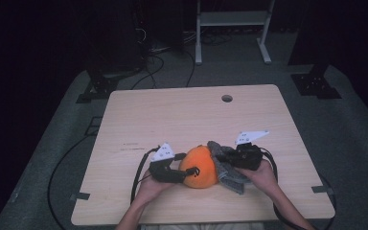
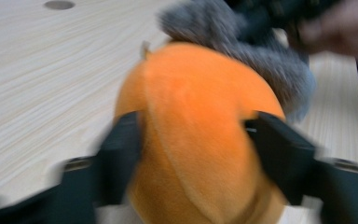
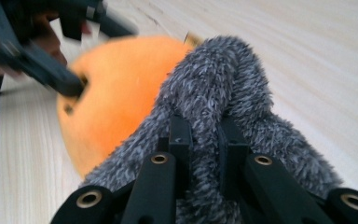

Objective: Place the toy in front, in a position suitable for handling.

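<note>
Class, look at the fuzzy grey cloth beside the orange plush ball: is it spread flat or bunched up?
Bunched up: the fuzzy grey cloth rises in a folded hump, pinched between the right gripper jaws, against the orange plush ball.

A: Where does the plush ball (image 2: 200, 135) sit relative to the left gripper (image 2: 193, 140)?

B: Between its two jaws, one jaw on each flank. It rests on the table (image 1: 172, 115), near the person's edge.

A: And the fuzzy cloth (image 3: 223, 93)?

B: Between the jaws of the right gripper (image 3: 205, 135), bunched up ahead of their tips. From the left gripper's jaws it lies beyond the ball, draped against the ball's far upper side and touching it.

A: From the right gripper's jaws, what lies beyond the cloth?

B: The ball, ahead and to the left, with the left gripper behind it.

A: Anything farther off?

B: A hole in the table (image 1: 227, 98), well beyond both jaw pairs, toward the far edge.
</note>
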Demonstrator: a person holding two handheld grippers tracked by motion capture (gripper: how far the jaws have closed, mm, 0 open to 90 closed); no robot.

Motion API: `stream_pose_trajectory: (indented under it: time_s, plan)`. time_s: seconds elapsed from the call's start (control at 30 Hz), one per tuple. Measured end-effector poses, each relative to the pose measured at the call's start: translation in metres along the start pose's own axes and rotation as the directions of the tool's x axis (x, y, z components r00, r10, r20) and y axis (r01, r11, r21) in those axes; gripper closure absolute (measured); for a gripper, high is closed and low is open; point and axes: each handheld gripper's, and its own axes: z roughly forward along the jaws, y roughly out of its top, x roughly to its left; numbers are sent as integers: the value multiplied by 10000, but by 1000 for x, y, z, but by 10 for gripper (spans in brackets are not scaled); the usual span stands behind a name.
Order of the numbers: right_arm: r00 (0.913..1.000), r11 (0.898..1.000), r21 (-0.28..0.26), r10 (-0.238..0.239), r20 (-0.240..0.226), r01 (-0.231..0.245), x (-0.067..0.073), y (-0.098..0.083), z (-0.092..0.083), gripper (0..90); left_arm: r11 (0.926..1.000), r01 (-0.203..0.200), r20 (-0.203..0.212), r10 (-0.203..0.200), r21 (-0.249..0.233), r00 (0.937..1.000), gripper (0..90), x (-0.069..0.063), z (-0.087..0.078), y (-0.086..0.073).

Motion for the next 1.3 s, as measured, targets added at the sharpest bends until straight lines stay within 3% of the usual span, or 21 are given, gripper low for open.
stream_pose_trajectory:
  time_s: [0.07,0.1,0.2,0.3,0.33,0.53,0.67,0.77,0.87,0.9,0.97,1.0,1.07,1.17,1.3]
  plan:
    - [9998,9998,-102,156,-140,-157,0,-9,-4,787,9998,68,298,-74,182,9995,164,1,3,0]
    - [9996,9997,-107,218,-182,-220,1,-10,-6,787,9999,-34,472,27,161,9989,229,0,6,-1]
    - [9999,9998,-151,-104,-52,103,4,-3,-13,787,9985,-539,401,537,19,9978,363,-5,9,-3]
    - [9996,9991,-298,-291,-55,290,3,9,-13,786,9916,-1281,298,1277,147,9914,419,-9,8,-2]
    - [9996,9993,-277,-272,-80,270,1,11,-12,786,9889,-1463,265,1456,248,9890,426,-10,7,-1]
    - [10000,10000,-45,18,-16,-18,-8,-1,-10,787,9859,-1655,400,1645,231,9856,435,-9,6,-1]
    - [9982,9987,13,-505,323,505,5,6,-16,785,9820,-1873,375,1863,231,9818,436,-12,7,-2]
    - [9973,9971,-273,-706,178,711,9,16,-16,785,9769,-2113,314,2103,311,9771,436,-14,6,-2]
    - [9983,9982,-182,-577,108,579,5,14,-11,786,9783,-2052,357,2042,272,9783,421,-14,5,-2]
    - [9987,9987,-95,-498,126,499,3,11,-9,787,9831,-1816,339,1808,247,9829,380,-12,5,-1]
    - [9996,9996,-86,-261,107,262,-1,3,-9,787,9959,-901,263,897,106,9956,213,-6,5,1]
    - [9998,9998,-91,-181,91,182,-2,0,-10,787,9984,-521,239,516,226,9984,153,-3,7,2]
    - [10000,9999,-137,-88,2,88,-1,-3,-12,787,9995,-48,807,22,327,9967,146,2,10,0]
    - [9992,9991,-149,-389,43,389,7,2,-15,786,9988,-435,747,417,221,9963,299,-2,10,-1]
    - [9965,9957,-431,-826,-122,820,17,13,-19,786,9906,-1345,540,1332,227,9896,397,-10,9,2]
